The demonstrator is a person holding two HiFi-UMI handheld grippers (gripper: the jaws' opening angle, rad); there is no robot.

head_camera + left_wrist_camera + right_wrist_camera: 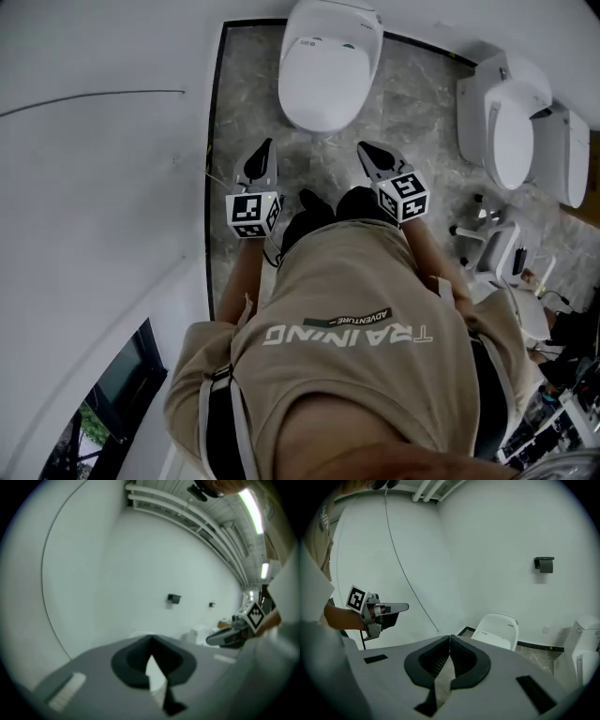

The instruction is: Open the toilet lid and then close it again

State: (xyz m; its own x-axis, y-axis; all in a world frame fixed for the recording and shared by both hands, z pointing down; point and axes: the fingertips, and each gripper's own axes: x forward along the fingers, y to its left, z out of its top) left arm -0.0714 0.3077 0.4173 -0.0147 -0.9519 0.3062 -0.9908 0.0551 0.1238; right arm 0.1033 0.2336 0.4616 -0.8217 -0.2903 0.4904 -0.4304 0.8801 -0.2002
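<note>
This looks like a mock-up washroom in a test lab or showroom, not a home bathroom. A white toilet (328, 66) stands at the far wall and two more toilets (511, 127) line the right side, all on one patch of grey marbled floor (253, 122) edged by a black strip (217, 141). The walls (94, 206) are bare white, with a black paper holder (544, 564). Overhead run exposed pipes (164, 506) and strip lights (251, 508). An office chair (487, 246) sits near right.

Toilet (328, 70) against the wall (422, 19), beyond left tool (267, 146) and right tool (365, 149); second toilet (511, 131) off to its right
</note>
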